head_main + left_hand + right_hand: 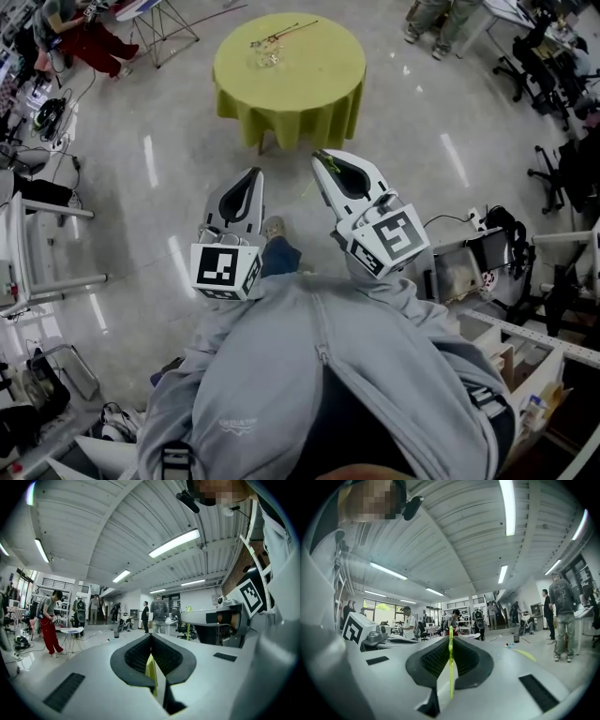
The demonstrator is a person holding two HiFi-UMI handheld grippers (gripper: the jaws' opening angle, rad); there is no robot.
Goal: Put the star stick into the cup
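A round table under a yellow-green cloth [300, 89] stands far ahead of me. On it lie thin sticks [281, 33], too small to pick out the star, beside a clear glass cup [265, 58]. Both grippers hang close to my body over the floor, well short of the table. My left gripper [255, 173] [151, 637] has its jaws together and nothing in them. My right gripper [320, 156] [451, 637] is shut too, pointing toward the table. Only a thin yellow-green sliver shows in the seam of each pair of jaws.
Shiny grey floor lies between me and the table. A person in red trousers [89, 42] and a folding stand [173, 23] are at the far left. Office chairs [539, 66] and a cluttered desk [469, 262] line the right. A white frame [37, 244] stands at my left.
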